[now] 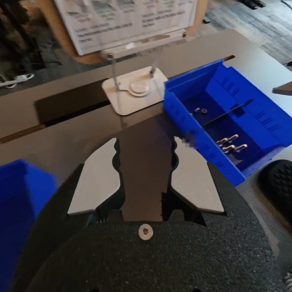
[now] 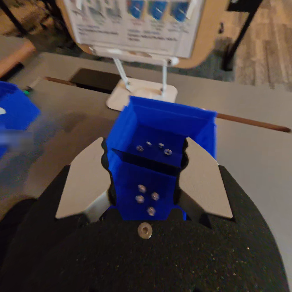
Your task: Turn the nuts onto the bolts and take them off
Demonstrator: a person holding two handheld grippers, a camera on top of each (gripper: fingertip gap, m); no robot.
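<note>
The only writing stands on a white instruction sheet (image 2: 134, 26) held in a clear stand (image 2: 142, 93) at the back of the counter (image 2: 237, 150). It carries small pictures with lines of print under them, all too blurred to read in either view. No print shows on the blue bin (image 2: 165, 117).

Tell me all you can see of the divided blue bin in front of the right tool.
The blue bin looks like moulded plastic, open-topped, resting on the grey table before a white stand's base. A dark divider splits it: four small nuts in the far compartment, four bolts in the near one. The open right tool hovers over it, apparently touching nothing.
</note>
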